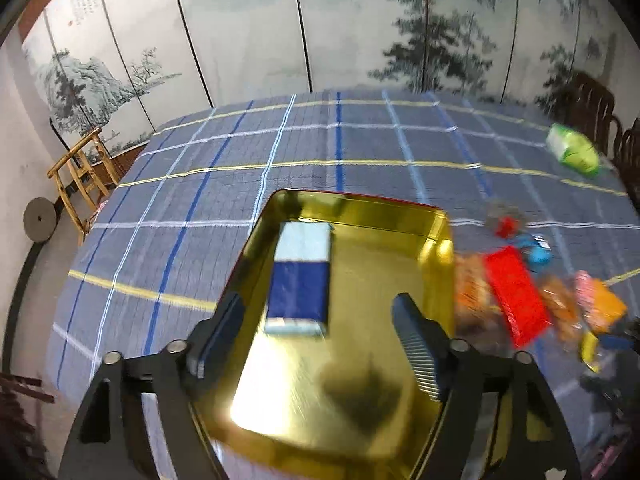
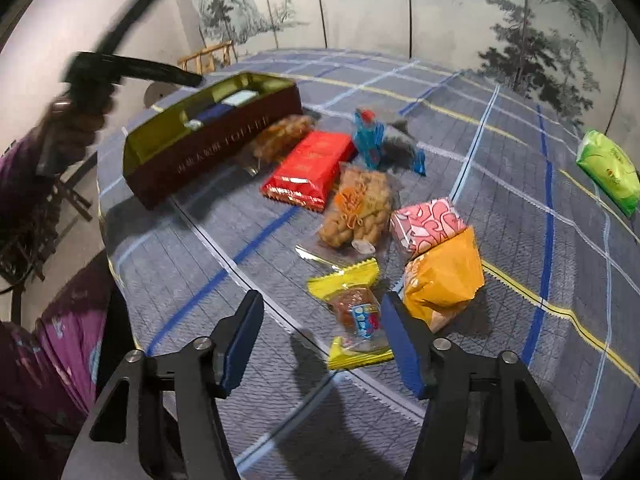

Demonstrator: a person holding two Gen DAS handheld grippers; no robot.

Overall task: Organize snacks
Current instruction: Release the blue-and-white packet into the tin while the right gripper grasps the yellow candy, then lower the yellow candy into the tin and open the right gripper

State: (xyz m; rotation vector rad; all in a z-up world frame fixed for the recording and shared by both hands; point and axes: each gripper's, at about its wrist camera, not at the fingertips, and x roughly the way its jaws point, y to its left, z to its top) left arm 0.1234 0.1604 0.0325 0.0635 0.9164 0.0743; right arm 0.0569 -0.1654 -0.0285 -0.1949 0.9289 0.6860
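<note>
Rectangular tin (image 1: pixel 434 236), glossy gold inside and dark maroon outside, on the blue plaid cloth (image 1: pixel 240 184), with one flat blue-and-pale foil packet (image 1: pixel 300 276) lying at its far left. Just right of it, a loose heap of crinkly wrappers: red foil packet (image 2: pixel 310 170), clear bags of knobbly brown snacks (image 2: pixel 356 208), pink pack (image 2: pixel 426 224), puffy orange bag (image 2: pixel 444 276), green bag (image 2: pixel 608 168) far right. Left gripper (image 1: pixel 320 336) gaping empty above the tin; right gripper (image 2: pixel 322 340) parted, its right pad beside the yellow-edged sweet (image 2: pixel 354 312), not pressing.
</note>
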